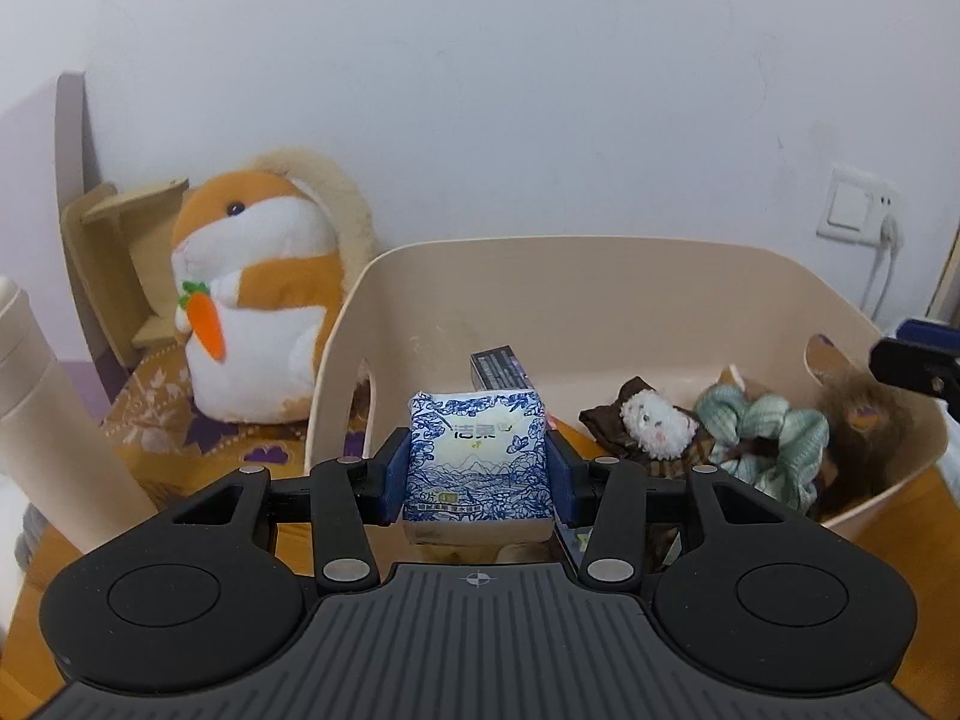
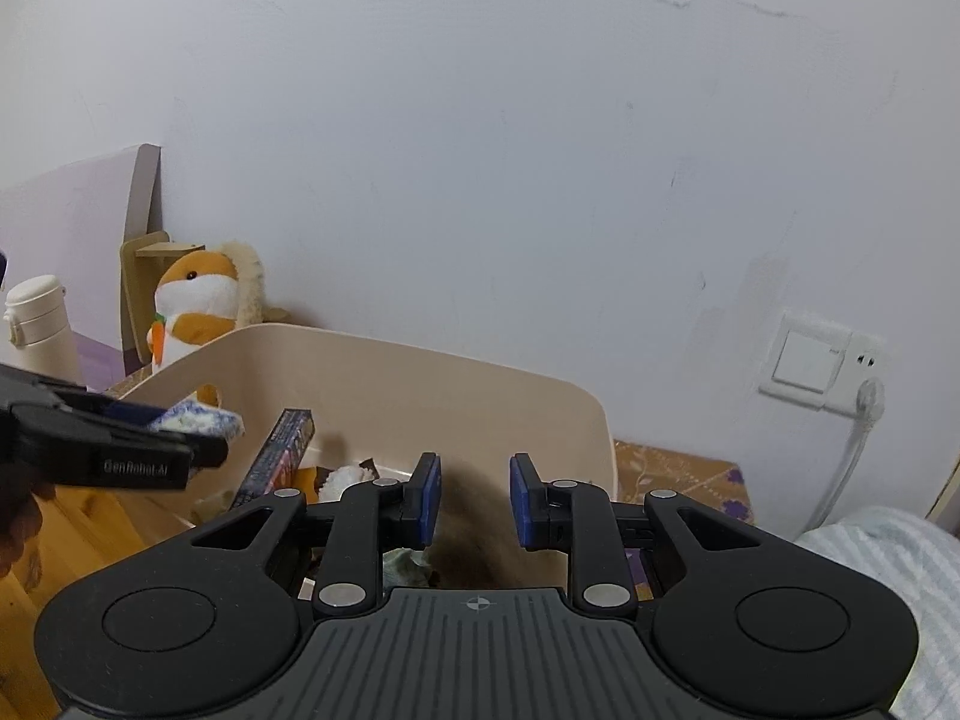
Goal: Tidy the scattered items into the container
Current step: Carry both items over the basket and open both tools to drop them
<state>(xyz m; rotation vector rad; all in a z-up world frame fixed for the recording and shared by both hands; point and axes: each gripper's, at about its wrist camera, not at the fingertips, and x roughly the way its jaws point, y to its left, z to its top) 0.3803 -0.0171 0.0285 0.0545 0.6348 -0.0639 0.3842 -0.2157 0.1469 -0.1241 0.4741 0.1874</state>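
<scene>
My left gripper (image 1: pixel 478 471) is shut on a blue-and-white tissue pack (image 1: pixel 477 438), held upright over the near left part of the beige container (image 1: pixel 600 276). In the container lie a dark box (image 1: pixel 499 365), a small white plush on brown cloth (image 1: pixel 654 425), a green scrunchie (image 1: pixel 762 435) and a brown furry item (image 1: pixel 864 429). My right gripper (image 2: pixel 474 498) hangs over the container's right end with its jaws apart. The brown furry item (image 2: pixel 474 531) shows blurred between and below the pads, and they do not press on it. The left gripper (image 2: pixel 120 450) with the pack (image 2: pixel 207 420) appears at the left of the right wrist view.
A hamster plush with a carrot (image 1: pixel 258 294) sits left of the container on a patterned cloth (image 1: pixel 162 414). A cream bottle (image 1: pixel 36 396) stands at the far left. A wall switch with a plugged cable (image 2: pixel 810 363) is at the right, above striped fabric (image 2: pixel 888 570).
</scene>
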